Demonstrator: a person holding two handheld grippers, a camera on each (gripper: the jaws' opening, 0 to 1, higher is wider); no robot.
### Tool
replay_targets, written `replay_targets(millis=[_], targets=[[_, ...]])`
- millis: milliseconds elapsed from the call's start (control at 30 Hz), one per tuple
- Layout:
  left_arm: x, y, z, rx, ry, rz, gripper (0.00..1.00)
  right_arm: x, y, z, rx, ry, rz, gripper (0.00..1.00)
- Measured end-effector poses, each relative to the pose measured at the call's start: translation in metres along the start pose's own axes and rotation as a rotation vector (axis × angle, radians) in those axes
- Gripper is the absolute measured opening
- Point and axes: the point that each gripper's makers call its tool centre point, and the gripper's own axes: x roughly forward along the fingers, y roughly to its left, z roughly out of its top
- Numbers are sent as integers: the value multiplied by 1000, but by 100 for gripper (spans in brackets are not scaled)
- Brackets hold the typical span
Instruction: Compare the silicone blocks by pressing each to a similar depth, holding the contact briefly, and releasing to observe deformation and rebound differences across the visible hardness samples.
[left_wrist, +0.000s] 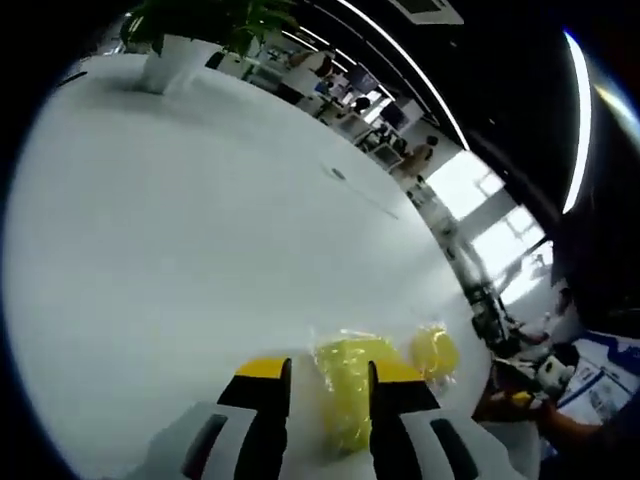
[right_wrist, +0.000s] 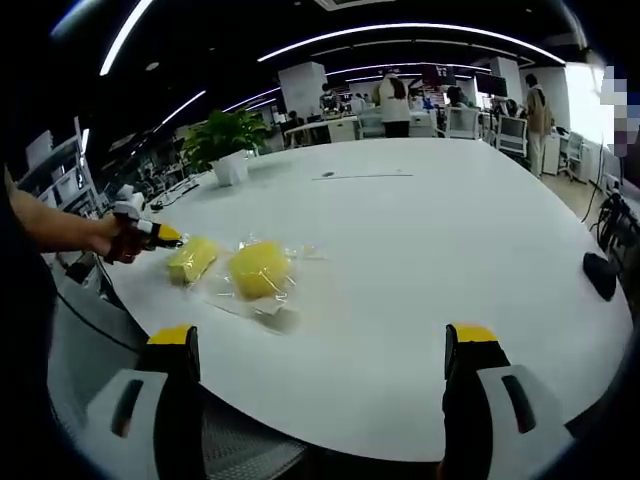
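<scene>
- Currently the left gripper (left_wrist: 328, 385) is working at the near edge of the white table (left_wrist: 200, 250); its yellow-tipped jaws are standing a little apart with a yellow block in a clear wrapper (left_wrist: 345, 385) lying between them.
- Whether the jaws are actually touching or pinching that block I cannot tell from the left gripper view; the block looks to be filling most of the gap.
- A second, rounder yellow block (left_wrist: 436, 352) is sitting just beside the first, also in a clear wrapper.
- In the right gripper view the left gripper (right_wrist: 150, 233) is showing at the far left with a hand (right_wrist: 115, 238) around it, its tip at the flatter block (right_wrist: 191, 259); the rounder block (right_wrist: 260, 270) is lying next to that one, nearer the table's middle.
- The right gripper (right_wrist: 325, 365) is hovering off the table's near edge (right_wrist: 400, 400), jaws spread wide and holding nothing, well apart from both blocks.
- A potted plant (right_wrist: 226, 140) is standing at the far side of the table; a dark object (right_wrist: 600, 275) is lying at the right edge.
- Judgement: the press on the first sample is in hand, at or near contact; hold and release are not yet done.
- Next move, as I judge it: press to a modest depth, hold briefly, lift off straight, then go to the rounder block and match the depth. The loose wrappers may slide, so a slow vertical approach is called for.
</scene>
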Motion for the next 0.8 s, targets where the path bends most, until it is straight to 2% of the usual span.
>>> replay_targets(millis=[200, 333, 433, 567, 600, 800], targets=[[3, 2, 6, -65, -18, -10, 23, -1, 0, -2, 3, 4, -1, 96], [7, 7, 2, -106, -6, -21, 16, -3, 0, -3, 1, 6, -3, 96], [9, 4, -2, -158, 1, -41, 12, -4, -1, -5, 5, 14, -3, 96], [12, 4, -2, -119, 5, -39, 6, -4, -2, -7, 6, 17, -4, 96], [12, 1, -2, -97, 7, -59, 5, -4, -2, -7, 5, 17, -5, 96], [14, 3, -2, -61, 20, -43, 1, -3, -2, -5, 3, 16, -2, 96]])
